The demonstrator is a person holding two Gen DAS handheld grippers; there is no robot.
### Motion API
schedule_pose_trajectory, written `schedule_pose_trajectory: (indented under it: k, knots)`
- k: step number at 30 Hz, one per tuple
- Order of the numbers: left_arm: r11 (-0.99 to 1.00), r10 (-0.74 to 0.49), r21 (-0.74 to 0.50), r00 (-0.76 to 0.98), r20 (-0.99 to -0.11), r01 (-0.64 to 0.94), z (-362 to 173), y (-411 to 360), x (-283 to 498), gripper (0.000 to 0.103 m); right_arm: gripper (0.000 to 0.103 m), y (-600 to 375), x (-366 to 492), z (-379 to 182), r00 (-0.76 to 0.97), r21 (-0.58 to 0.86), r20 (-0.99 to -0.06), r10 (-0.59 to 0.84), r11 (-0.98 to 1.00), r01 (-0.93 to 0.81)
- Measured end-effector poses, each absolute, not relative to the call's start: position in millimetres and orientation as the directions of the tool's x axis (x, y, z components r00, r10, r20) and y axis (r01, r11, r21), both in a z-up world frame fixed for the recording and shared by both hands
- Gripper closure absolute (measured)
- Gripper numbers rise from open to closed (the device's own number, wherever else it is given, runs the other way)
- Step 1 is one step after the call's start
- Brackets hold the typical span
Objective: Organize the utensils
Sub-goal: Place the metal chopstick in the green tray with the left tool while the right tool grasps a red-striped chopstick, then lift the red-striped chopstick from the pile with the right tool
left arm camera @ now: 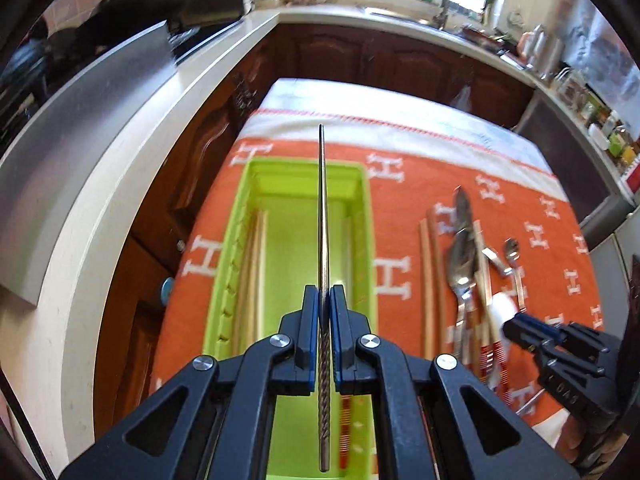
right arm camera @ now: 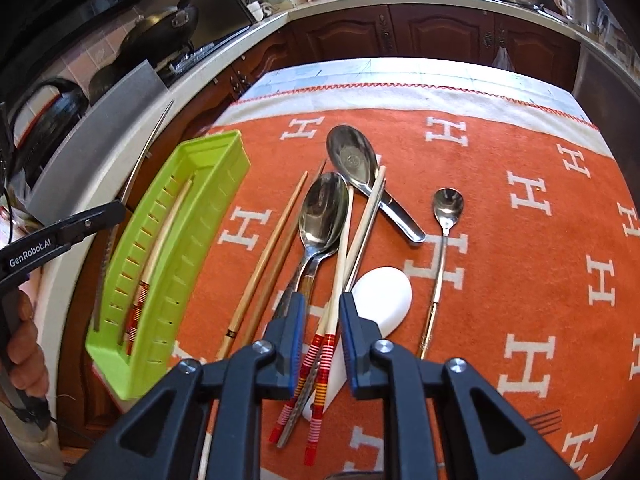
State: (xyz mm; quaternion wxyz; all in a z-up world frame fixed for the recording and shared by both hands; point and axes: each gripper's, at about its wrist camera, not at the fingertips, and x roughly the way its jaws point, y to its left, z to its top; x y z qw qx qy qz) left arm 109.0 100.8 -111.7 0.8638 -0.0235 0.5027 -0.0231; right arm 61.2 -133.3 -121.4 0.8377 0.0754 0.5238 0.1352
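Left gripper point(left arm camera: 325, 304) clamps a metal chopstick point(left arm camera: 323, 216) level above the green tray point(left arm camera: 362, 184) (right gripper point(right arm camera: 320, 320), jaws apart, straddles striped chopsticks point(right arm camera: 320, 364) beside it).

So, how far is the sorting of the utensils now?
Early stage. Done: the green tray already holds chopsticks. In hand: the left gripper is shut on a metal chopstick above the tray; the right gripper is open around the red-striped chopsticks. Left on the orange cloth: wooden chopsticks, three metal spoons and a white spoon.
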Motion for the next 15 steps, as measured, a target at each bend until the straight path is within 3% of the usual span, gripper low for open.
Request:
schedule_pose_trajectory:
  k: [7,10,13,15]
  knots:
    - [1.0,-0.01,-0.005,0.461,-0.887,0.012,-130,108,105,0.098,0.086,-120,69,-134,0.389,0.186,-0.892,0.232,0.971,-0.152]
    - [1.0,-0.009,-0.01,0.464,-0.886,0.0,-130,110,105,0.085,0.086,-113,70,-136,0.379,0.155,-0.902,0.208,0.974,-0.165]
    - [1.0,-0.008,-0.011,0.473,-0.881,-0.004,-126,111,106,0.082,0.097,-110,70,-140,0.362,0.126,-0.916,0.174,0.98,-0.153]
    - [1.0,-0.011,-0.015,0.48,-0.877,-0.005,-123,111,106,0.082,0.097,-113,71,-141,0.349,0.145,-0.919,0.184,0.98,-0.135]
